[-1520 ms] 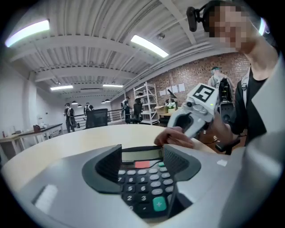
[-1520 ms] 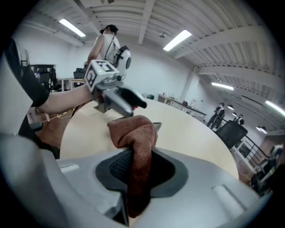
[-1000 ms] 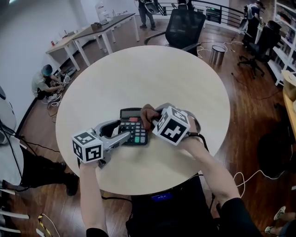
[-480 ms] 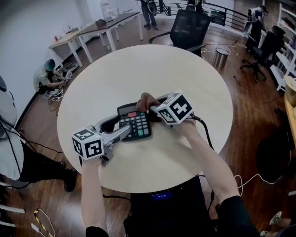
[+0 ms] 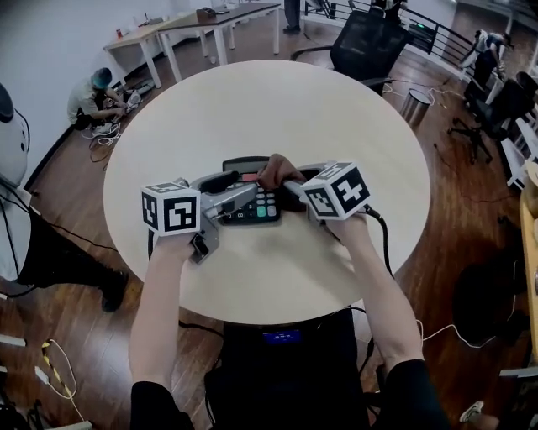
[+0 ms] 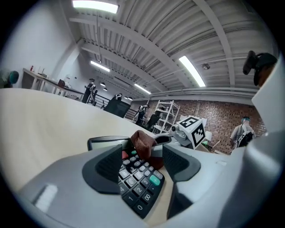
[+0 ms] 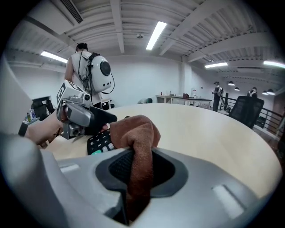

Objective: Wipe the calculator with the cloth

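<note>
A dark calculator (image 5: 261,207) lies near the middle of the round beige table (image 5: 210,101), display at the far end. My right gripper (image 5: 286,183) is shut on a bunched brown cloth (image 5: 273,170), which presses on the calculator's upper right part by the display. In the right gripper view the cloth (image 7: 138,133) hangs between the pads, with the calculator (image 7: 100,141) just beyond. My left gripper (image 5: 231,191) reaches in from the left. Its jaws stand apart over the keypad (image 6: 138,182), with a strip of table showing beside the right pad. The cloth (image 6: 143,141) sits just ahead.
The table's near edge (image 5: 277,315) is close to the person's body. Beyond the table stand a black office chair (image 5: 366,42), a metal bin (image 5: 414,105) and long desks (image 5: 202,21). A person crouches on the floor at far left (image 5: 97,92). A cable (image 5: 382,239) trails from the right gripper.
The right gripper has carried the cloth from the calculator's right edge up toward the display end. The left gripper has slid further over the keypad. The head view has shifted.
</note>
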The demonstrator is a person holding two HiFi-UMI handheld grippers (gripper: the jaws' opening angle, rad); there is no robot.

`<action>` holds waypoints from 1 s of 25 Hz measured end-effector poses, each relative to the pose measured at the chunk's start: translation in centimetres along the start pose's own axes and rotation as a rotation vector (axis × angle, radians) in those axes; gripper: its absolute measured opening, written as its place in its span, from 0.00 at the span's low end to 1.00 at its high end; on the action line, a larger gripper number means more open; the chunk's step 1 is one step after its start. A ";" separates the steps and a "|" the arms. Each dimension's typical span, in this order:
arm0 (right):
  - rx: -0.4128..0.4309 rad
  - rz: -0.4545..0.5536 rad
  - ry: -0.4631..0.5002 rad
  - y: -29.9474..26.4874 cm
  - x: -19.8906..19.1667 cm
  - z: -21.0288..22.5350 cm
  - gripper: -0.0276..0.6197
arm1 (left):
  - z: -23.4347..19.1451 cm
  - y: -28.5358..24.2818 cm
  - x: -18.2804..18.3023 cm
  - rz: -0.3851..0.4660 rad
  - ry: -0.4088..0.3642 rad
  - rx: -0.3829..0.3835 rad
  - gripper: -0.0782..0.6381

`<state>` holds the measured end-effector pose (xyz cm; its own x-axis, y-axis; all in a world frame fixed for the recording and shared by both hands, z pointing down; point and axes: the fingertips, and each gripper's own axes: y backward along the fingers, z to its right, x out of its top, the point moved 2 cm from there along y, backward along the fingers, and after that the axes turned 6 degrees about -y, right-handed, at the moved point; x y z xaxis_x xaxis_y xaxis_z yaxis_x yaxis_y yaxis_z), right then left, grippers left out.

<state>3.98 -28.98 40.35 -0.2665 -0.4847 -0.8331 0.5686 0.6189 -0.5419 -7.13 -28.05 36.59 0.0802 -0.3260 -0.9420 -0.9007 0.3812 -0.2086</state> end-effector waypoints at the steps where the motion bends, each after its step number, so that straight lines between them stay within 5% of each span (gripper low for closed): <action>1: 0.005 -0.004 -0.011 -0.2 -0.1 0.0 0.17 | -0.3 0.0 -0.1 -0.005 0.022 0.010 0.52; 5: -0.006 0.007 -0.043 -0.3 0.4 0.9 0.17 | -0.7 -0.9 0.2 0.020 0.142 0.038 0.52; 10: -0.030 0.029 -0.096 -0.9 1.4 3.2 0.17 | -1.5 -3.1 1.2 0.039 0.160 0.062 0.52; 25: 0.072 0.050 -0.179 -1.1 1.2 3.0 0.17 | -1.3 -3.8 0.6 0.040 0.222 0.004 0.49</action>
<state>5.35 -32.10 40.28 -0.0977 -0.5606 -0.8223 0.6332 0.6024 -0.4859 -4.26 -30.82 37.18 -0.0518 -0.4931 -0.8685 -0.8995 0.4008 -0.1739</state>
